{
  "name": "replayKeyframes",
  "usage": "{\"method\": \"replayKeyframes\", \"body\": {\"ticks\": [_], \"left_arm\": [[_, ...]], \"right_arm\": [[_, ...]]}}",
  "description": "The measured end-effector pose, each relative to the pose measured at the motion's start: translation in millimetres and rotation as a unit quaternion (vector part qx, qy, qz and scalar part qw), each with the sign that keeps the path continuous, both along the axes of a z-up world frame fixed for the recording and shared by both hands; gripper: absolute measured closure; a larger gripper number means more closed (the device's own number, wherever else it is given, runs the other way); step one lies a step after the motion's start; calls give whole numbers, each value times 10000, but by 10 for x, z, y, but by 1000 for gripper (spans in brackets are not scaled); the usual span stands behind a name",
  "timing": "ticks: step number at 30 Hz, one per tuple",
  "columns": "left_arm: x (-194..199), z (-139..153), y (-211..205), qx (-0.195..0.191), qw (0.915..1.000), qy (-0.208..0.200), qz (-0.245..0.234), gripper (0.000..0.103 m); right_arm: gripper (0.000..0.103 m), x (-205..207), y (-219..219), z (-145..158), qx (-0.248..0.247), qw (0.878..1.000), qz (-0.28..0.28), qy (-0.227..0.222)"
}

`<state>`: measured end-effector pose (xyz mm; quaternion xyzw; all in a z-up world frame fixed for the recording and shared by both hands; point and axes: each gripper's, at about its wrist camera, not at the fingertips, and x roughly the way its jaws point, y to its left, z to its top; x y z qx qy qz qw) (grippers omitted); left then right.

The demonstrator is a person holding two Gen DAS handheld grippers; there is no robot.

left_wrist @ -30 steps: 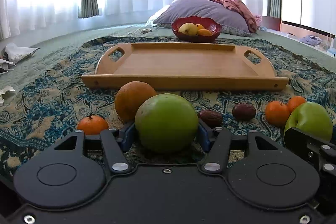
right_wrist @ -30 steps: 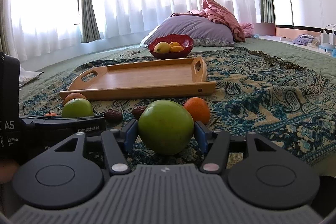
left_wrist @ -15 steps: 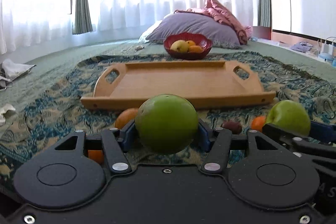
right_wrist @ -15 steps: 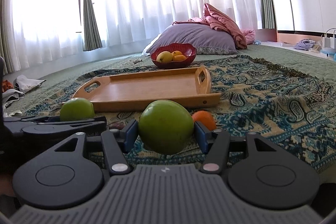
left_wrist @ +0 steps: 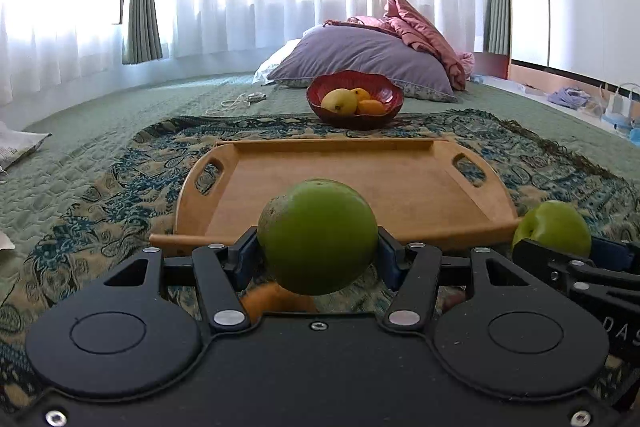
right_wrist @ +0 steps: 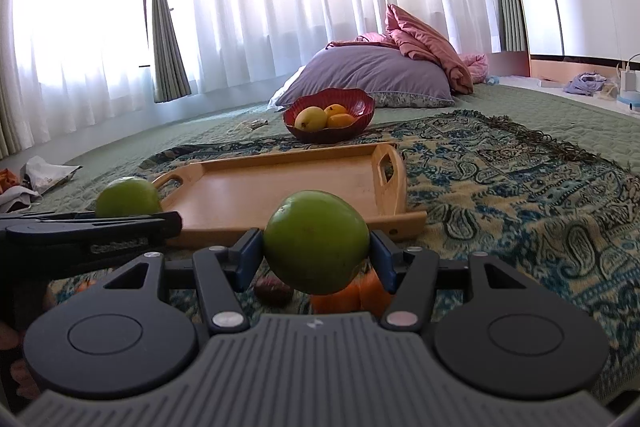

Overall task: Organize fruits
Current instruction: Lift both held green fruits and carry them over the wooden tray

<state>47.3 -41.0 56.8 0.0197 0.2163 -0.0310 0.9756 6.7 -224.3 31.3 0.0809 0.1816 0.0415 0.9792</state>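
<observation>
Both grippers pinch 1 green fruit each: left gripper (left_wrist: 317, 254) on its green apple (left_wrist: 317, 237), right gripper (right_wrist: 316, 254) on the other apple (right_wrist: 316, 242). They've risen off the blanket (right_wrist: 520, 195), now nearing the tray (left_wrist: 352, 187). Drop-off looks next!

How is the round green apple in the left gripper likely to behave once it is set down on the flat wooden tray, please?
The round green apple looks smooth and nearly spherical, so it may roll on the flat wooden tray. The tray's raised rim should probably stop it. Held by the left gripper, it seems rigid.
</observation>
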Motion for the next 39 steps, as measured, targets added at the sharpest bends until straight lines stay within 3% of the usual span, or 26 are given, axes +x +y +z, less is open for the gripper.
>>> {"method": "replayKeyframes", "body": {"ticks": [11, 18, 28, 39], "left_arm": [[662, 145, 249, -246, 9984, 505, -41, 47], [1124, 232, 347, -293, 9969, 732, -41, 47], [1828, 130, 354, -302, 9887, 1469, -64, 47], [2380, 73, 310, -236, 9822, 1860, -48, 47]], "right_arm": [[42, 663, -52, 119, 260, 9992, 94, 297], [42, 1136, -29, 184, 165, 9983, 154, 529], [42, 1857, -73, 211, 207, 9909, 329, 1290], [42, 2483, -101, 209, 91, 9845, 203, 1742]]}}
